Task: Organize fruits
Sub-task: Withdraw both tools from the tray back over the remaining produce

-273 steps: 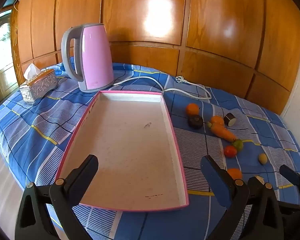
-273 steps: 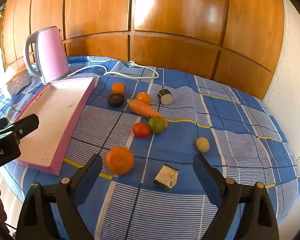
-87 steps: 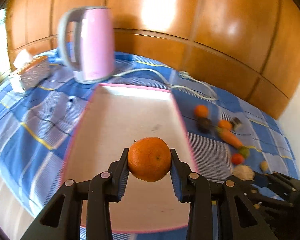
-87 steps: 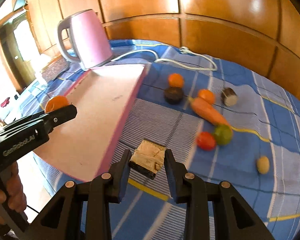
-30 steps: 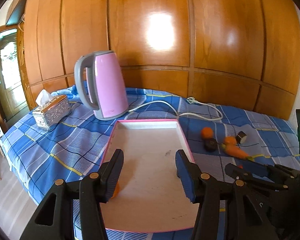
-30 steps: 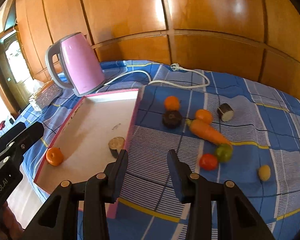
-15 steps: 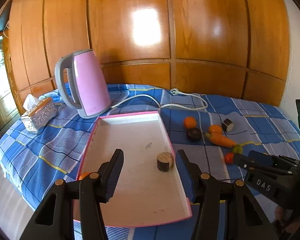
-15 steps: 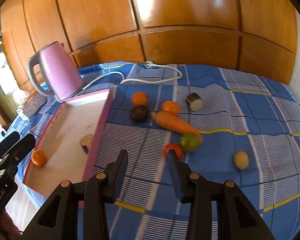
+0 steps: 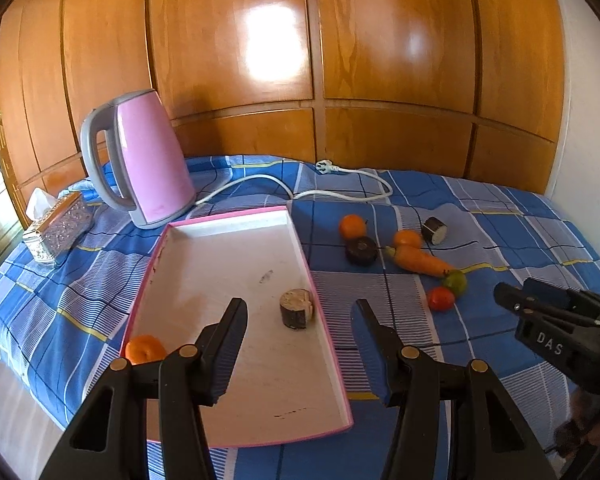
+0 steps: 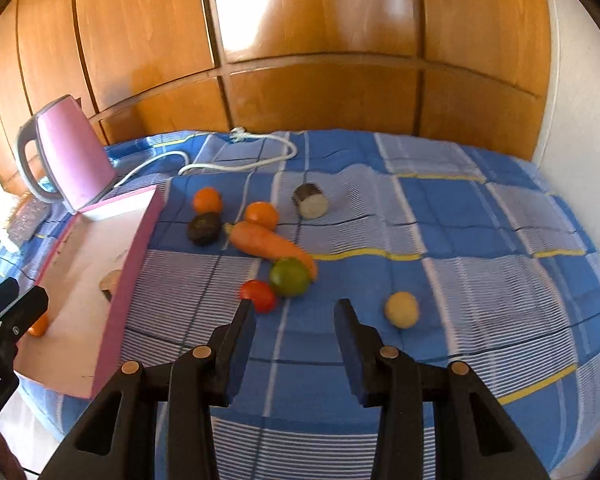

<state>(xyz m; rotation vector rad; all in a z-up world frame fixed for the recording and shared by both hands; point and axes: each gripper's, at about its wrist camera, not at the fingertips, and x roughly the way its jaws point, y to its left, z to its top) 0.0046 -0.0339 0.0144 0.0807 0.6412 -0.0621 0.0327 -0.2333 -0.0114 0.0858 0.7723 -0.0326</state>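
Left wrist view: the left gripper [image 9: 300, 320] hangs over the near end of the pink tray [image 9: 332, 356], jaws partly open with nothing between them. In the tray, an orange [image 9: 145, 348] sits at the near left edge, partly hidden by the left finger, and a cut chunk [image 9: 297, 308] with a dark rind lies by the right wall. On the blue checked cloth [image 9: 500, 232] to the right of the tray lie two more oranges [image 9: 353, 227], a dark round fruit [image 9: 361, 251], a carrot [image 9: 418, 261], a lime [image 9: 455, 282], a tomato [image 9: 441, 298] and another cut piece [image 9: 434, 230]. A pink kettle [image 9: 148, 164] stands behind the tray, a tissue box [image 9: 56, 228] to its left.

Right wrist view: the right gripper [image 10: 295, 322] is held above the cloth, jaws partly open and holding nothing. The tomato [image 10: 258, 295] lies just past the left fingertip, touching the lime [image 10: 290, 276]. The carrot [image 10: 270, 245] runs behind them. A small yellow fruit [image 10: 401, 309] sits apart to the right. The tray [image 10: 128, 272] lies at left.
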